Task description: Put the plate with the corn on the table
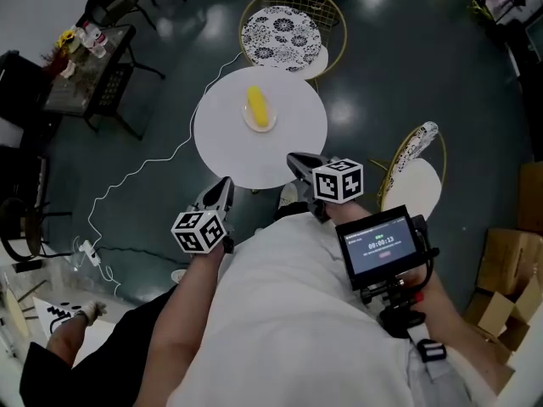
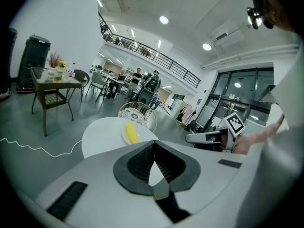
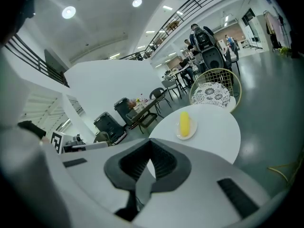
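- Head view: plate [image 1: 260,120] with the corn [image 1: 257,107] sits flat on the round white bench [image 1: 229,147], toward its far side. The corn lies lengthwise on the plate.
- Your left hand-held gripper [image 1: 222,190] and right hand-held gripper [image 1: 297,164] are both at the bench's near edge, close to your body and well apart from the plate.
- Left gripper view: jaws pressed together at the tips, nothing between them [image 2: 153,144]. Plate [image 2: 124,136] and corn [image 2: 130,132] lie beyond on the bench top, untouched.
- Right gripper view: same reading. Tips meet and grip nothing [image 3: 151,144]. The corn [image 3: 185,123] rests on its plate [image 3: 186,136], clear of the jaws.
- Judgement on progress: placement looks done. The plate is on the bench, level, and free of both hand-held grippers.
- Left to do: nothing further on the plate that I can see (at most, take your hands fully clear).
- Surroundings: wire chair with a patterned cushion [image 1: 284,32] stands just behind the bench. It plays no part here.
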`<action>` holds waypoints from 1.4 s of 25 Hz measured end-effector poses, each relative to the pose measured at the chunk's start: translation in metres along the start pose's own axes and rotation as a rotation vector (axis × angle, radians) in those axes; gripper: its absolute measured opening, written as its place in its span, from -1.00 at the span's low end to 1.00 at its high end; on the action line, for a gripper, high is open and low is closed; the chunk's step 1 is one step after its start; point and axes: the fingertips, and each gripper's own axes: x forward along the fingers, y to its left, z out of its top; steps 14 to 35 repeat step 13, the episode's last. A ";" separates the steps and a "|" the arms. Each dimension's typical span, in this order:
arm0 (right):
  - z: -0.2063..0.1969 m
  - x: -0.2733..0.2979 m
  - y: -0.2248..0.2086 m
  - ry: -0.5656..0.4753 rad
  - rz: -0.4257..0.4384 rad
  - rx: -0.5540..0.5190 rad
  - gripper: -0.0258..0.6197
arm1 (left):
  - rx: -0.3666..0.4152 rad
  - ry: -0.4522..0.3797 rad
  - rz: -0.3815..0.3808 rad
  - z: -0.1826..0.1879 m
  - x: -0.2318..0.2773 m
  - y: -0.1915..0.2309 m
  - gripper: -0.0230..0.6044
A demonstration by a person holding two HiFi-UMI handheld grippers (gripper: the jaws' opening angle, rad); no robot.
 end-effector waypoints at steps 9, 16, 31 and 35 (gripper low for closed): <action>-0.013 -0.006 0.031 0.000 0.025 0.018 -0.89 | 0.019 0.000 -0.030 -0.008 -0.027 -0.013 -0.91; -0.033 -0.003 0.034 0.000 0.031 0.020 -0.89 | 0.024 0.001 -0.036 -0.025 -0.035 -0.012 -0.91; -0.033 -0.003 0.034 0.000 0.031 0.020 -0.89 | 0.024 0.001 -0.036 -0.025 -0.035 -0.012 -0.91; -0.033 -0.003 0.034 0.000 0.031 0.020 -0.89 | 0.024 0.001 -0.036 -0.025 -0.035 -0.012 -0.91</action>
